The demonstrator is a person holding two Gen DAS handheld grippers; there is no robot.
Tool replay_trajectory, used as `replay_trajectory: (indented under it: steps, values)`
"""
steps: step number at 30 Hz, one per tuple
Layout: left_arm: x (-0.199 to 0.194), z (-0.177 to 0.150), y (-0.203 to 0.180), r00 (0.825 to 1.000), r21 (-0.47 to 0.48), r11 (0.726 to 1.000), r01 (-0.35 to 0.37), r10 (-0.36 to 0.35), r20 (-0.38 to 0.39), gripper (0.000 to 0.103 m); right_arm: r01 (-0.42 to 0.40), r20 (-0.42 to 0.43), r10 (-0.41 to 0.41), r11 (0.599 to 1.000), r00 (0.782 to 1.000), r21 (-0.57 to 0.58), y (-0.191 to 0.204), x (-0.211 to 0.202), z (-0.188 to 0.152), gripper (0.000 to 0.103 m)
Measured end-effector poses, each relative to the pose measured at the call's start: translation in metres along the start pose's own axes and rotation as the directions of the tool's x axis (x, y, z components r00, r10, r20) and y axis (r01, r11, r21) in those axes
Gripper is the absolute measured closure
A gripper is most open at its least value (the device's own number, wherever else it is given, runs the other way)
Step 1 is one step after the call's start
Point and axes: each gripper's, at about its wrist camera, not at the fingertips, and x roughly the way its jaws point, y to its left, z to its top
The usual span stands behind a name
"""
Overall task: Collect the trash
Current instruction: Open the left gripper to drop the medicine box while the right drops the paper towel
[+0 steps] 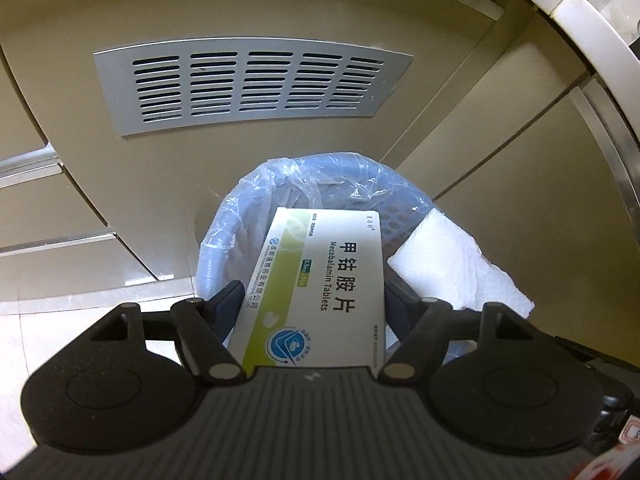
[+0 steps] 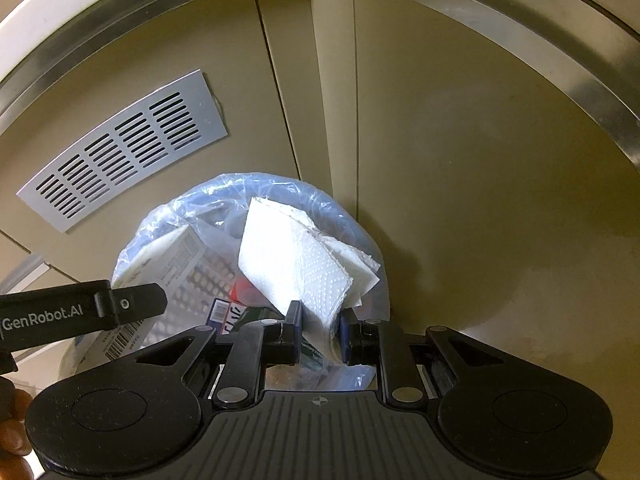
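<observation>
A white and green tablet box (image 1: 320,280) sits between the fingers of my left gripper (image 1: 314,290), which is shut on it. The box hangs over a white basket bin lined with a blue plastic bag (image 1: 240,196). A folded white paper towel (image 2: 296,256) is pinched in my right gripper (image 2: 320,312), also above the bin (image 2: 256,184). In the left wrist view the paper towel (image 1: 452,264) shows to the right of the box. In the right wrist view the box (image 2: 168,256) shows its printed back, beside a left finger (image 2: 136,304). Both grippers point steeply down.
The bin stands on the floor against beige cabinet doors with a metal vent grille (image 1: 252,84) (image 2: 120,152). A white counter edge (image 1: 580,20) runs above. Inside the bin lie a barcoded pack (image 2: 224,314) and a red item (image 2: 244,288). A hand (image 2: 12,420) shows at lower left.
</observation>
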Motion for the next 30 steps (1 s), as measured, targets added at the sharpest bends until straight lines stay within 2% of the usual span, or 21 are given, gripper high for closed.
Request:
replay_trajectory:
  steps: [4, 7, 21, 30]
  values:
    - [0.003, 0.000, 0.002, 1.000, -0.008, 1.000, 0.002, -0.003, -0.008, 0.032, 0.003, 0.003, -0.003, 1.000, 1.000, 0.005, 0.003, -0.002, -0.003, 0.084]
    - [0.004, 0.000, 0.003, 1.000, -0.013, 1.000, 0.014, -0.014, -0.010, 0.037, 0.005, 0.004, -0.005, 1.000, 1.000, 0.009, 0.001, -0.001, -0.004, 0.084]
    - [-0.006, 0.004, 0.003, 0.999, 0.009, 0.999, 0.042, -0.042, 0.002, 0.037, -0.010, 0.009, 0.009, 1.000, 1.000, 0.005, 0.000, -0.005, -0.005, 0.084]
    - [-0.022, 0.006, 0.012, 0.999, 0.008, 1.000, 0.029, -0.029, 0.035, 0.037, -0.046, 0.026, 0.046, 0.999, 0.999, 0.000, -0.002, -0.015, -0.003, 0.084]
